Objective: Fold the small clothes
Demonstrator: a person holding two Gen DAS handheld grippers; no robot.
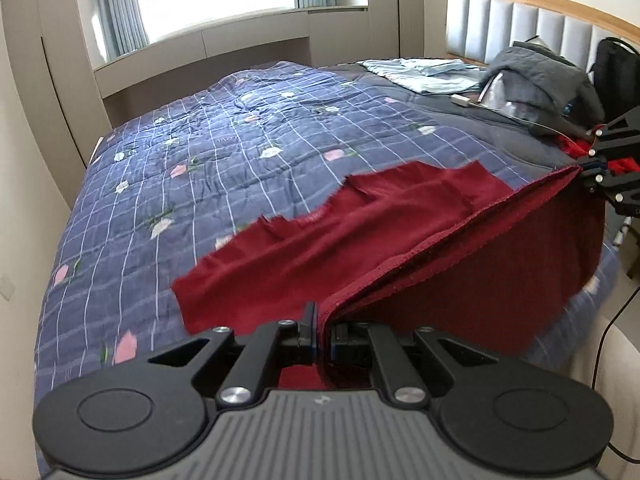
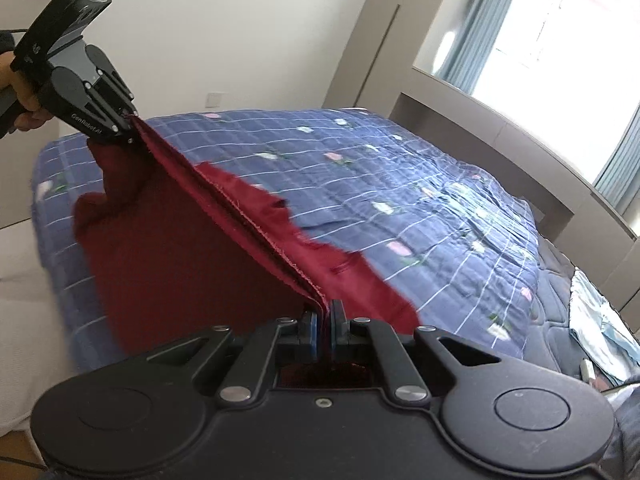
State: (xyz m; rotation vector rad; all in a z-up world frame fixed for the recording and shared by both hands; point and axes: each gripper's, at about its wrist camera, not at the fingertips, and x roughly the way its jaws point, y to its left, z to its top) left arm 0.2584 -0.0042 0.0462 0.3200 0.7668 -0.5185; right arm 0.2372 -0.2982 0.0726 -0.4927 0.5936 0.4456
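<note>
A dark red garment (image 1: 400, 240) hangs stretched between both grippers above the bed, its doubled edge pulled taut. My left gripper (image 1: 322, 328) is shut on one end of that edge. My right gripper (image 2: 323, 328) is shut on the other end. In the left wrist view the right gripper (image 1: 588, 166) shows at the right edge, clamped on the cloth. The left gripper (image 2: 134, 126) appears at upper left in the right wrist view, held by a hand. The garment (image 2: 192, 240) drapes down on both sides of the taut edge, its loose part trailing over the quilt.
The bed carries a blue checked quilt with flowers (image 1: 224, 140). Near the padded headboard (image 1: 520, 24) lie a light blue cloth (image 1: 436, 74), a grey jacket (image 1: 536, 76) and a white charger (image 1: 462, 100). A window with curtains (image 2: 532, 40) stands beyond the bed.
</note>
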